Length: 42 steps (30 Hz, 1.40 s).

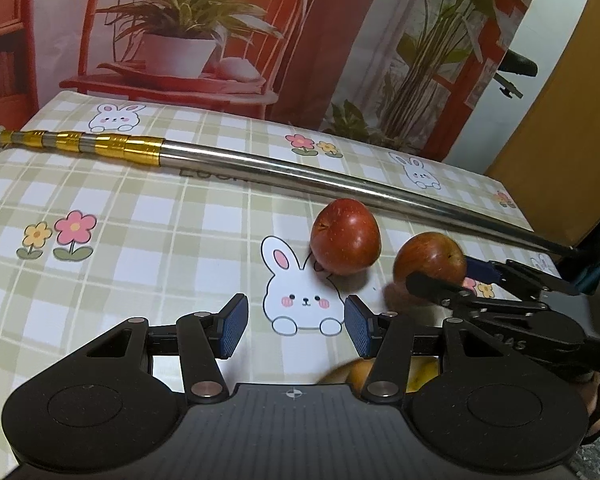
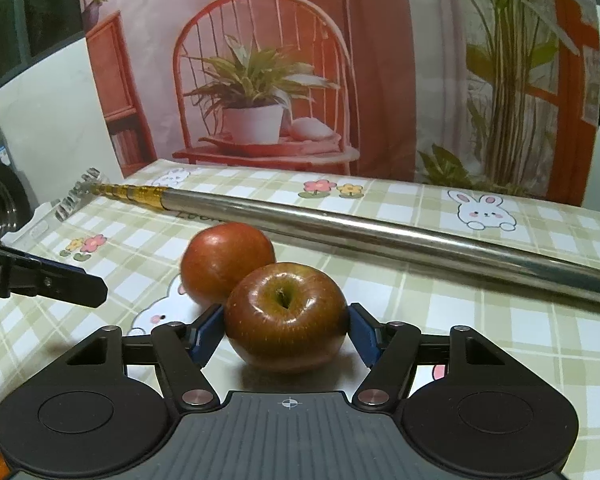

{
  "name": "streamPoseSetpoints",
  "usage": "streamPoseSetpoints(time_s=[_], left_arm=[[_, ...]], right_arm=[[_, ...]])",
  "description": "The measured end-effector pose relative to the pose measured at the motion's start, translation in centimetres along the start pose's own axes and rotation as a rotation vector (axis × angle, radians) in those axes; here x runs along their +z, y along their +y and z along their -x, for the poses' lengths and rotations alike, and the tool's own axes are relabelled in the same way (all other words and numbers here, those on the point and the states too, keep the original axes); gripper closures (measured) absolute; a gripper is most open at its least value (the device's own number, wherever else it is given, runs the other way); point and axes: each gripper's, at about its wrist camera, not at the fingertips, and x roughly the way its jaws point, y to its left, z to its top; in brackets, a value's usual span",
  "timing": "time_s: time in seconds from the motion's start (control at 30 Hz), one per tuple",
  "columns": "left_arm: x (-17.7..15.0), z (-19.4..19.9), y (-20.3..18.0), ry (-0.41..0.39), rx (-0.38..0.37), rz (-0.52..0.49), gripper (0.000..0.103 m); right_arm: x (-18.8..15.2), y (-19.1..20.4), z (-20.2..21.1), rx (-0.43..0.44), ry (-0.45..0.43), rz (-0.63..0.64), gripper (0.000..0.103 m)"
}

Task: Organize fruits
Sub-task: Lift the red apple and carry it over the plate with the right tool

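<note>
- The near apple, red with a greenish-brown top and its stem hollow facing up, sits between the blue pads of the right tool; both pads press its sides, so the tool is clenched on it.
- In the left wrist view the same apple shows at about 3 o'clock, with the right tool around it and a shadow on the cloth below it; whether it rests on the desk or hangs just above it cannot be told.
- A second red apple lies on its side just behind the held one, at about 11 o'clock from it; in the left wrist view it rests on the ear of a printed rabbit.
- The left tool hovers with its pads spread wide and nothing between them, aimed at the printed rabbit.
- Some yellowish fruit shows blurred behind the left tool's right linkage; its kind cannot be told.
- The desk wears a green-checked cloth with rabbits and flowers.
- A long metal telescopic pole with gold bands at its far end lies across the desk behind both apples, from 9 o'clock to 3 o'clock.
</note>
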Motion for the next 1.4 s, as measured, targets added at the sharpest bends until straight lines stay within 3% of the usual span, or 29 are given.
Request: streamPoseSetpoints(time_s=[0.27,0.7,1.1,1.4], left_arm=[[-1.5,2.6,0.5,-0.015,-0.001,0.045,0.047],[-4.9,8.6,1.3,-0.062,0.025,0.059,0.046],[-7.7,12.7,0.7,-0.108,0.015,0.061,0.043],[-8.7,14.0,0.9,-0.139,0.007,0.084,0.043]], right_arm=[[0.0,1.6,4.3,0.032,-0.06,-0.017,0.041],[-2.6,8.2,10.5,0.122,-0.074,0.044,0.041],[-4.8,13.5,12.9,0.209,0.056,0.118,0.041],[-5.8,15.3,12.6,0.201,0.182,0.129,0.041]])
